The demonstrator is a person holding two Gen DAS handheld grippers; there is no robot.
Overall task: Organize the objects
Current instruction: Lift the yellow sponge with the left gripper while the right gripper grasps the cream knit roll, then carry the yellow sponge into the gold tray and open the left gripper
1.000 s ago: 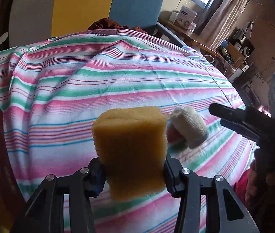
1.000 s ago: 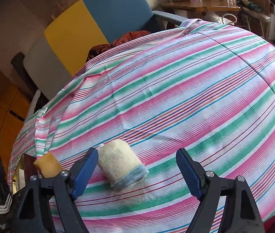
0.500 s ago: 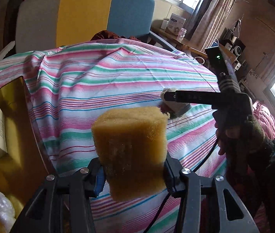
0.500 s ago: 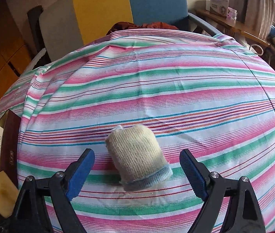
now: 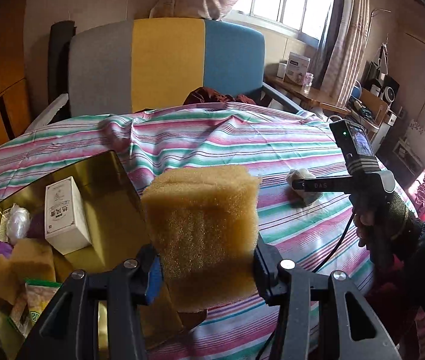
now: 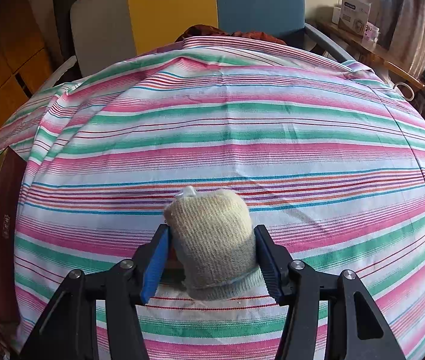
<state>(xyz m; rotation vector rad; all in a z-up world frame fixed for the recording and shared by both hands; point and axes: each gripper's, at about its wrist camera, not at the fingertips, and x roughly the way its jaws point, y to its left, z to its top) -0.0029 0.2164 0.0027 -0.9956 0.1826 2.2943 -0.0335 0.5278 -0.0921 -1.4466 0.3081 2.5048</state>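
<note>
My left gripper [image 5: 205, 267] is shut on a yellow sponge block [image 5: 202, 225] and holds it in the air at the right edge of a gold tin box [image 5: 104, 180]. My right gripper [image 6: 212, 258] has closed on a cream knitted roll [image 6: 213, 240] that lies on the striped cloth [image 6: 242, 120]; both pads touch its sides. In the left wrist view the roll [image 5: 300, 177] shows behind the right gripper [image 5: 299, 186], to the right of the sponge.
The tin box holds a white carton [image 5: 64, 213], another sponge [image 5: 32, 258], a plastic-wrapped item [image 5: 17, 220] and packets [image 5: 35, 303]. A grey, yellow and blue chair [image 5: 167, 66] stands behind the table. A wooden side table with boxes [image 5: 297, 69] is at the back right.
My left gripper has swung left with the sponge, bringing the tin box into view. My right gripper has moved in around the knitted roll and closed on it.
</note>
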